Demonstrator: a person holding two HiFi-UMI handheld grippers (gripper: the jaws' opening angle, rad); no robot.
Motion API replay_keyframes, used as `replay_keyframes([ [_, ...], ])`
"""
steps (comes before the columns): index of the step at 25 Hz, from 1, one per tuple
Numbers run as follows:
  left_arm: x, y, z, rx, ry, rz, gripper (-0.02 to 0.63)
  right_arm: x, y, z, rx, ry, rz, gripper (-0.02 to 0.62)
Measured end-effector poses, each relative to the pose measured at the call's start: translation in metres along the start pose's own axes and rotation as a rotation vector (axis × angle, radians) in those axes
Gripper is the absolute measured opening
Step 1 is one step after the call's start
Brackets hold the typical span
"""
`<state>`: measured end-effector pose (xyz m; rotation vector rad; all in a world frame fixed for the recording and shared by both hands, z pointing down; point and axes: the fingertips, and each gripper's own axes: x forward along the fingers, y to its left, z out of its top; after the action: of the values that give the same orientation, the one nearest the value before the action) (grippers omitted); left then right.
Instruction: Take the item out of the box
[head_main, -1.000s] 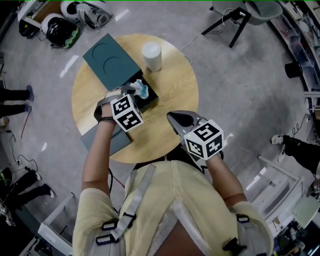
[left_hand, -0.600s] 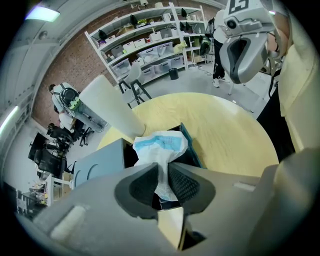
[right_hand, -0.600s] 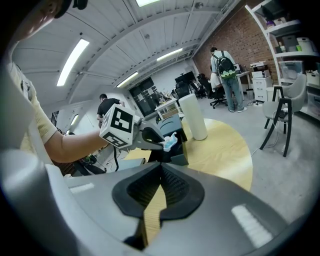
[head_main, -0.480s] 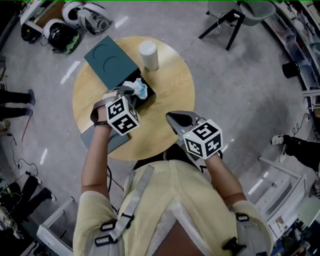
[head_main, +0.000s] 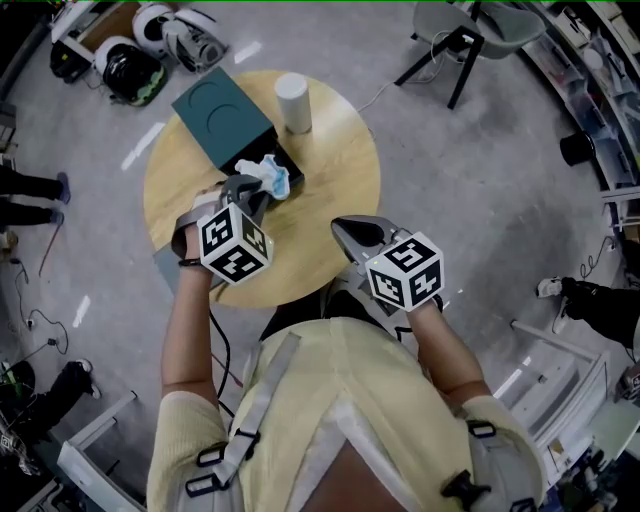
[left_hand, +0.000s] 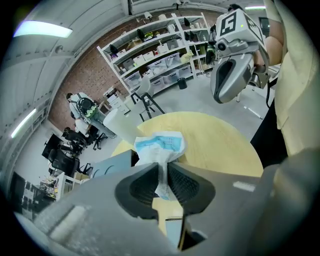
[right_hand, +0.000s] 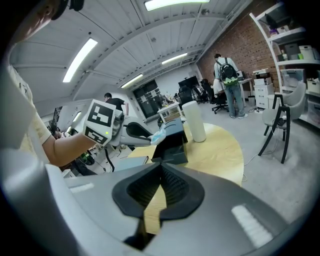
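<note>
A dark teal box (head_main: 285, 170) lies open on the round wooden table (head_main: 330, 190), its lid (head_main: 222, 112) folded back to the far left. My left gripper (head_main: 252, 188) is shut on a crumpled white-and-blue packet (head_main: 271, 176) and holds it just above the box's opening. Its jaws have just been closing on the packet. In the left gripper view the packet (left_hand: 161, 148) is pinched between the two pads, its top fanning out above them. My right gripper (head_main: 358, 236) hovers over the table's near right edge, shut and empty. It sees the box (right_hand: 173, 141) ahead.
A white cylinder (head_main: 293, 102) stands upright at the table's far side, next to the lid. A flat grey-teal piece (head_main: 163, 268) sticks out at the table's near left edge. Helmets (head_main: 130, 68) lie on the floor far left, and a chair (head_main: 465, 35) stands far right.
The left gripper has risen with the packet, which now hangs higher over the box. The right gripper has hardly shifted.
</note>
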<state>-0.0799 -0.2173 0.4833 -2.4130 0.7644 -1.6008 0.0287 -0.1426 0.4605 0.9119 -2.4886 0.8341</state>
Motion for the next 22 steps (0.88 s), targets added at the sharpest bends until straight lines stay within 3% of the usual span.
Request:
replay_keyframes([
  [10, -0.042, -0.037, -0.012, -0.039, 0.013, 0.038, 0.066, -0.014, 0.009, 0.003, -0.040, -0.032, -0.003, 0.005],
  [22, -0.064, -0.080, -0.025, -0.100, 0.023, 0.025, 0.066, -0.025, 0.016, -0.001, -0.081, -0.021, -0.016, 0.005],
])
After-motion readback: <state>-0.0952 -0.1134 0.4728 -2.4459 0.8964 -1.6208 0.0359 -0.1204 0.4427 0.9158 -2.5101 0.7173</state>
